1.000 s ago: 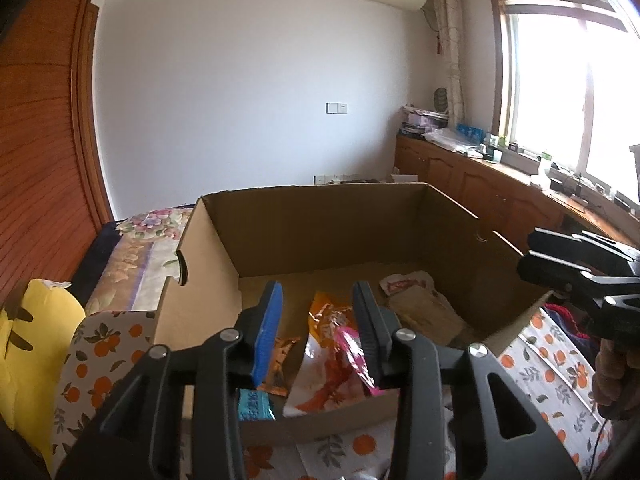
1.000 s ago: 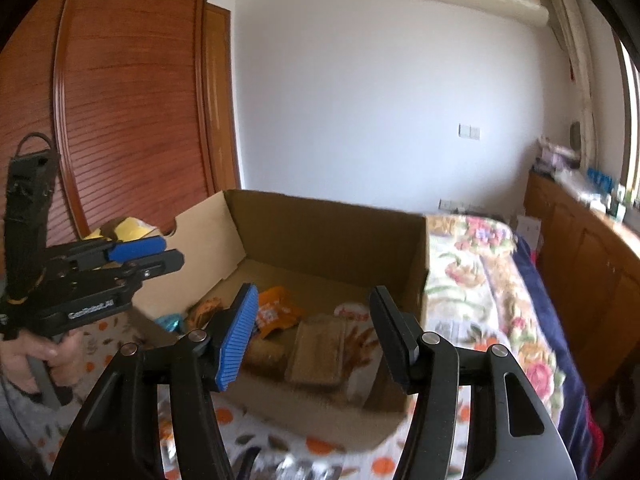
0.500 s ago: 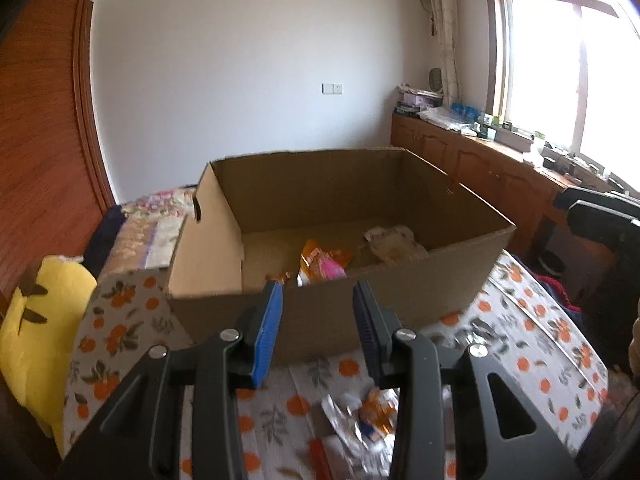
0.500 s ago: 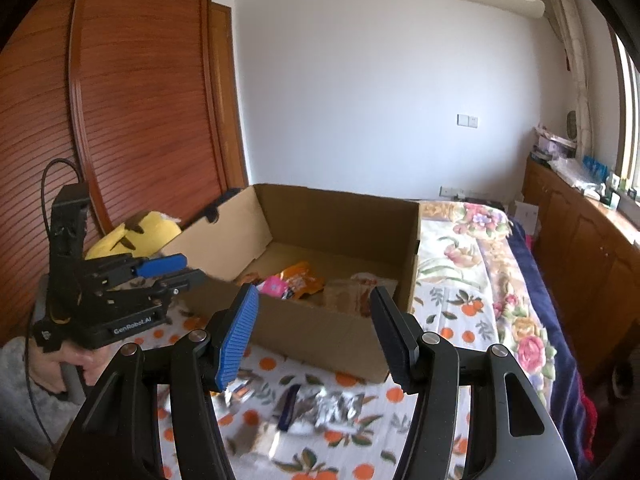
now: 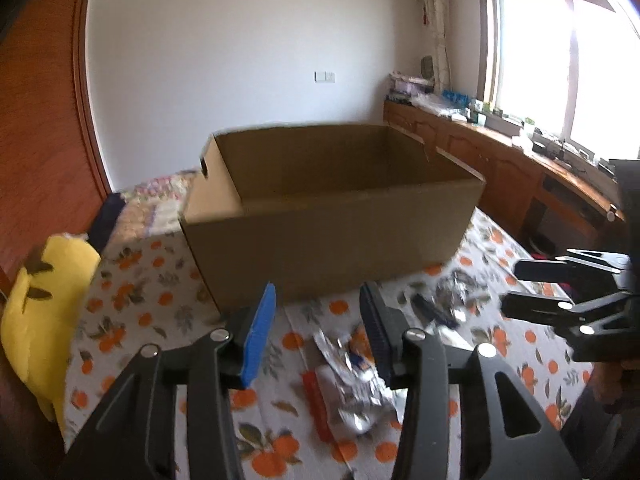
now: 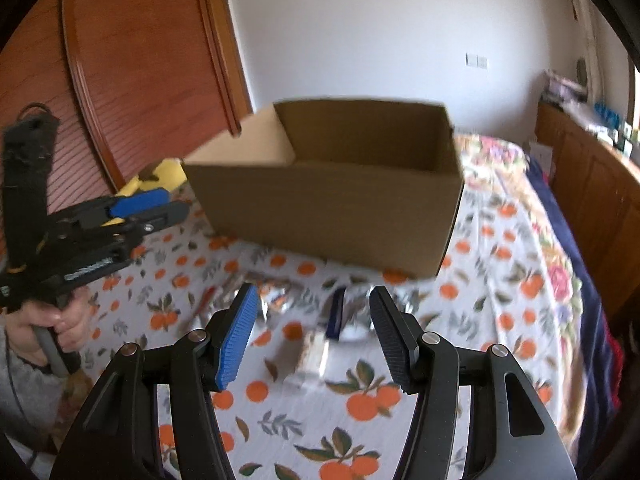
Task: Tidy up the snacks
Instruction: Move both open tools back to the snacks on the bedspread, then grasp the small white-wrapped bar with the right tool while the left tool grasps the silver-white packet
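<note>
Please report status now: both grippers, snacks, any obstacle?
Left hand-held gripper opening, empty. Right hand-held gripper open, empty. Silver foil snack packets loose before brown cardboard box. Nothing blocking.

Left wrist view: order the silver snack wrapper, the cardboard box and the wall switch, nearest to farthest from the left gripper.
From the left gripper, jaws opening and empty:
1. Silver snack wrapper, on the cloth just beneath the fingers.
2. Cardboard box, straight ahead.
3. Wall switch, on the far wall.

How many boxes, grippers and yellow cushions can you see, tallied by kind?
Cardboard box: 1
Grippers: 2 (left gripper, jaws opening with nothing held between them; right gripper, open and empty)
Yellow cushion: 1
Total: 4
</note>
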Demonstrator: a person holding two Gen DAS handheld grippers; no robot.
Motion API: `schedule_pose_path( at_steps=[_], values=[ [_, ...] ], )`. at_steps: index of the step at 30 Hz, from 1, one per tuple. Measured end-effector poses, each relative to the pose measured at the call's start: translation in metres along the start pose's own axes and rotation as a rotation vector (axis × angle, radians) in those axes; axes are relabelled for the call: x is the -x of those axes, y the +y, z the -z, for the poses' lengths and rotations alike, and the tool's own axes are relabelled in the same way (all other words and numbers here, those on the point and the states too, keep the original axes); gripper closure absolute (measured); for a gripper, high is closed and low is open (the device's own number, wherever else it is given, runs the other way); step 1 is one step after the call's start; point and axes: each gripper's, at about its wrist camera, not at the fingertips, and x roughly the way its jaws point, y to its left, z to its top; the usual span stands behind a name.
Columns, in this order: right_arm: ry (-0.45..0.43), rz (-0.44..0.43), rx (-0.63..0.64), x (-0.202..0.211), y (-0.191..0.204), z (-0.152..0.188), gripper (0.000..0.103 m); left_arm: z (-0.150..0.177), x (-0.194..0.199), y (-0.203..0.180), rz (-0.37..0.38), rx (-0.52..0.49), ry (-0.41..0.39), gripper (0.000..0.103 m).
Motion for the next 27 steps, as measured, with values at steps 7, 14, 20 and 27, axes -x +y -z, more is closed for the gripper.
schedule_pose_path(
  at_steps=[7,14,20,27],
  values=[
    [0.080,-0.010,-0.048,-0.041,-0.001,0.032,0.044,0.035,-0.023,-0.012,0.022,0.010,0.104,0.059],
    [0.118,-0.011,-0.052,-0.064,-0.002,0.043,0.059,0.048,-0.036,-0.014,0.047,0.044,0.155,0.059],
    [0.144,0.025,0.021,-0.072,0.003,0.045,0.082,0.052,-0.045,-0.021,0.047,0.031,0.179,0.059],
    [0.138,0.022,0.084,-0.069,-0.004,0.053,0.082,0.054,-0.056,-0.028,0.018,0.012,0.193,0.044]
  ],
)
